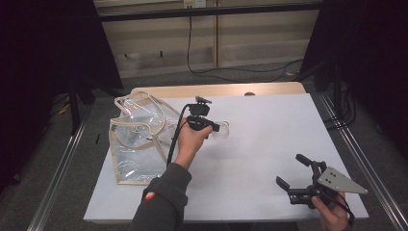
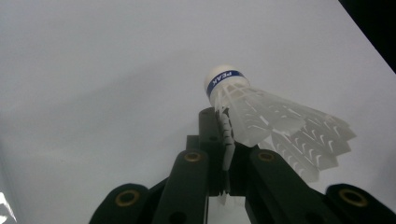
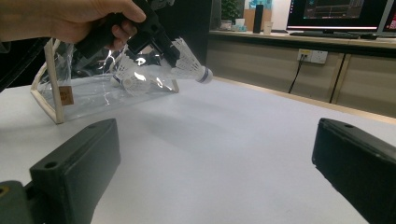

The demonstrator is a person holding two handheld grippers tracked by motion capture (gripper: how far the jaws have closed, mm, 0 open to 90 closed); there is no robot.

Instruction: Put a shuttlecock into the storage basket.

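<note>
I see the left gripper (image 1: pixel 217 128) pinching a white shuttlecock (image 2: pixel 261 116) by its feather skirt (cork marked "PEAK"), held above the white table (image 1: pixel 269 139) beside the clear bag (image 1: pixel 137 139). Right gripper (image 1: pixel 294 172) sits wide open, empty, at the table's near right.

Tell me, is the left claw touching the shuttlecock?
Touching. In the left gripper view the left claw is shut on the feather skirt of the shuttlecock, pinching it between both jaws.
</note>
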